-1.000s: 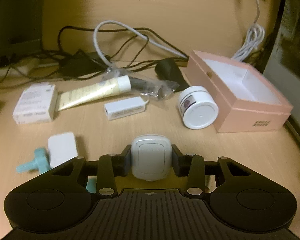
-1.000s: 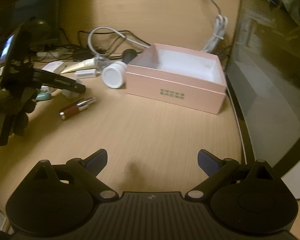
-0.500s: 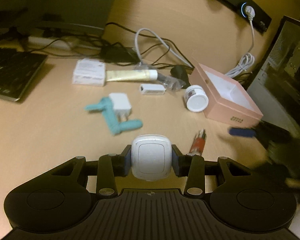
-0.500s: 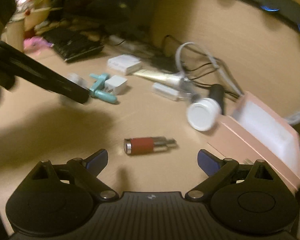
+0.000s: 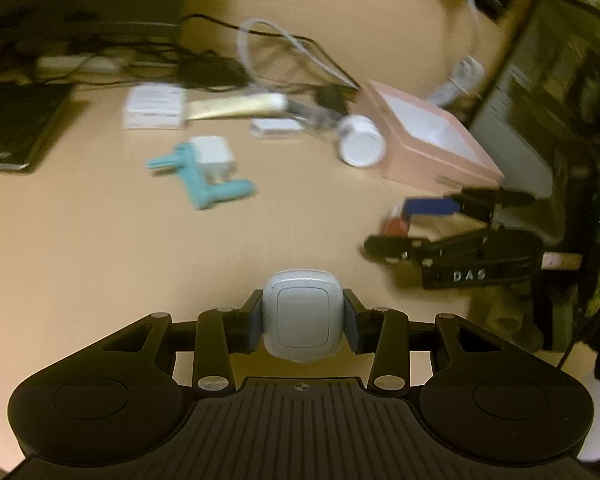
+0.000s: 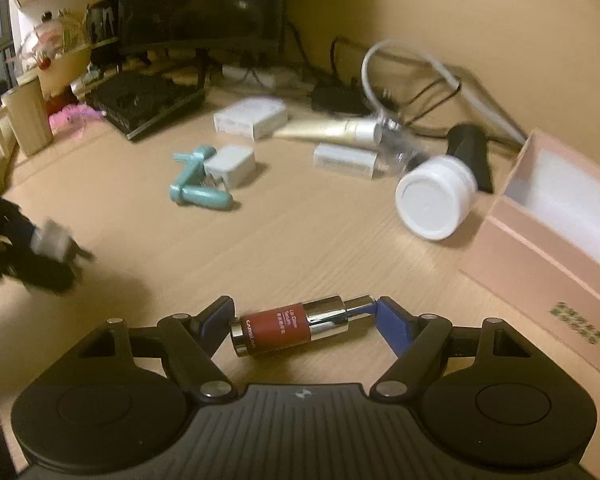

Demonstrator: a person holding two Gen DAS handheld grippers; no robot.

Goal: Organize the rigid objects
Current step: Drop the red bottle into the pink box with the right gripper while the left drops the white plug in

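The right gripper (image 6: 305,318) now straddles the serum bottle (image 6: 292,329), which lay clear ahead of it half a second ago. Its jaws have just been closing, with the bottle between them. The left pad sits at the bottle's base and the right pad at its narrow tip; whether they press yet I cannot tell.

The bottle lies flat on the desk (image 6: 300,240), near the camera, its long axis running left to right across the jaws. The red body is on the left, and the chrome collar and tip point right, tilted slightly to the far side.

The left gripper (image 5: 303,317) is clenched on a small white case (image 5: 303,315), as in the earlier frames, and holds it above the desk at the near side.

The pink box (image 6: 560,248) stands open to the right of the bottle, apart from it. The white jar (image 6: 436,196) lies on its side just left of the box, beyond the bottle.
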